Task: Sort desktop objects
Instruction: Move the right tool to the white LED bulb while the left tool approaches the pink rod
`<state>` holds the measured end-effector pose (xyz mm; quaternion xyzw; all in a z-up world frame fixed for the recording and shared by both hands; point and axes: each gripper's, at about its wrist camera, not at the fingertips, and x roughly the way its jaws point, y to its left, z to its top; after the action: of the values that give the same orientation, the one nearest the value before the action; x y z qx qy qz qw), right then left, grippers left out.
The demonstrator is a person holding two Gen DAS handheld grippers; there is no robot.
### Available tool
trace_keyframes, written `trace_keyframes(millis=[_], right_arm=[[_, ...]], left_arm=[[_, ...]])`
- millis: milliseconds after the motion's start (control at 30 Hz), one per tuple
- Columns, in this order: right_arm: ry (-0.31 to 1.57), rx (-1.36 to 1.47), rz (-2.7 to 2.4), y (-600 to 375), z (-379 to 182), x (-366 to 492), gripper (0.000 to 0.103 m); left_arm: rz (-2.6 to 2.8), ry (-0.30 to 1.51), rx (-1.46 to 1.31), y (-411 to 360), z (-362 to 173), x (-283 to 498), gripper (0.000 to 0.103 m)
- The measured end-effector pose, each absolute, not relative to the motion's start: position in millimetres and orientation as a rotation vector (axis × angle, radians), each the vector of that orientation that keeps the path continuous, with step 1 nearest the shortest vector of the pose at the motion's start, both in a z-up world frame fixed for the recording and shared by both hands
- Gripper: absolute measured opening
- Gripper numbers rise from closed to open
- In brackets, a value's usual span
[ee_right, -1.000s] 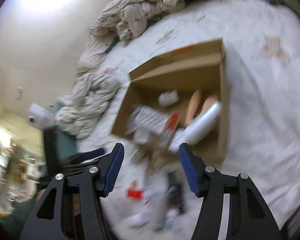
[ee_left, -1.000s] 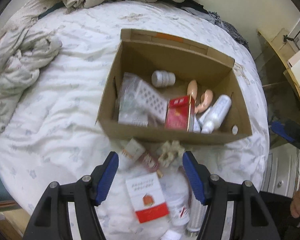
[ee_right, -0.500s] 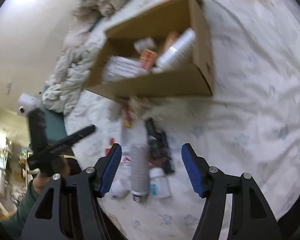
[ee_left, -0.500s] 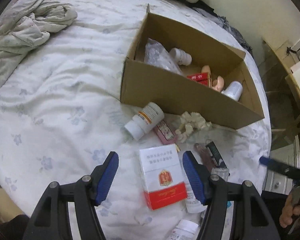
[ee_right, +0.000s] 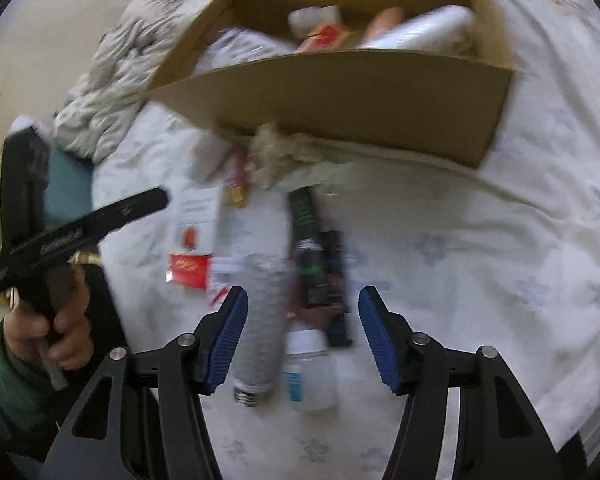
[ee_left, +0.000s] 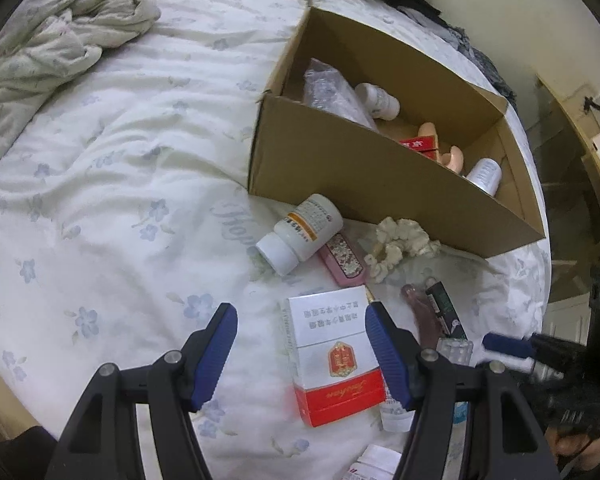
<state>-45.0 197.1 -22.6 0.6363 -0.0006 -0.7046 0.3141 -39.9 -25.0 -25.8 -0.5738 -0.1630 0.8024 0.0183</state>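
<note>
An open cardboard box [ee_left: 380, 184] [ee_right: 360, 100] on the bed holds a white bottle, a red pack, a tube and a plastic bag. In front of it lie a white pill bottle [ee_left: 300, 232], a pink case [ee_left: 342, 260], a cream scrunchie [ee_left: 400, 244] and a white-and-red cigarette pack [ee_left: 332, 356]. My left gripper [ee_left: 302, 356] is open over that pack, its right pad at the pack's edge. My right gripper [ee_right: 302, 336] hangs over a ribbed silver bulb [ee_right: 260, 320], black tubes [ee_right: 320, 276] and a small white bottle [ee_right: 308, 364]. Its jaws are closing, pads touching nothing.
A rumpled blanket [ee_left: 60, 40] lies at the bed's far left. Wooden furniture [ee_left: 580, 160] stands beyond the bed's right edge. In the right wrist view a hand [ee_right: 48, 332] with a green sleeve holds the left tool at the left.
Both grippers have come down from over the box to the loose items in front of it. The cigarette pack now lies between the left fingers, the bulb and tubes between the right ones.
</note>
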Motion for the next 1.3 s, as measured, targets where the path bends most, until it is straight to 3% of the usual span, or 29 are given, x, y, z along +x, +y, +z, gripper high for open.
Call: trace_keyframes(millis=[133, 433, 533, 633, 667, 733, 1233, 1300], right_arm=[[0.137, 1.690, -1.839, 175.0, -34.0, -36.5, 0.071], [0.154, 1.703, -1.824, 170.9, -39.7, -35.4, 0.069], [0.202, 1.707, -1.822, 167.3, -45.2, -34.5, 0.078], [0.230, 1.699, -1.832, 167.9, -44.9, -33.8, 0.074], [0.233, 1.687, -1.830, 168.9, -41.7, -35.2, 0.063], [0.202, 1.678, -1.861, 178.9, -34.1, -42.1, 0.053], [0.276, 1.739, -2.138, 225.2, -24.1, -72.7, 0.055], [0.255, 1.666, -2.163, 221.6, -7.7, -69.3, 0.065]], left_arm=[[2.489, -0.504, -1.803, -26.4, -29.7, -41.1, 0.067], [2.471, -0.502, -1.807, -23.2, -32.7, -43.2, 0.067], [2.463, -0.500, -1.816, -21.9, -35.2, -44.1, 0.067], [2.455, -0.489, -1.818, -19.9, -35.7, -43.7, 0.067], [2.454, -0.486, -1.817, -19.3, -35.6, -43.5, 0.067], [2.454, -0.490, -1.817, -20.0, -35.3, -42.6, 0.067], [2.459, -0.502, -1.813, -22.6, -33.2, -39.2, 0.067], [2.435, -0.518, -1.797, -21.5, -32.4, -38.9, 0.067]])
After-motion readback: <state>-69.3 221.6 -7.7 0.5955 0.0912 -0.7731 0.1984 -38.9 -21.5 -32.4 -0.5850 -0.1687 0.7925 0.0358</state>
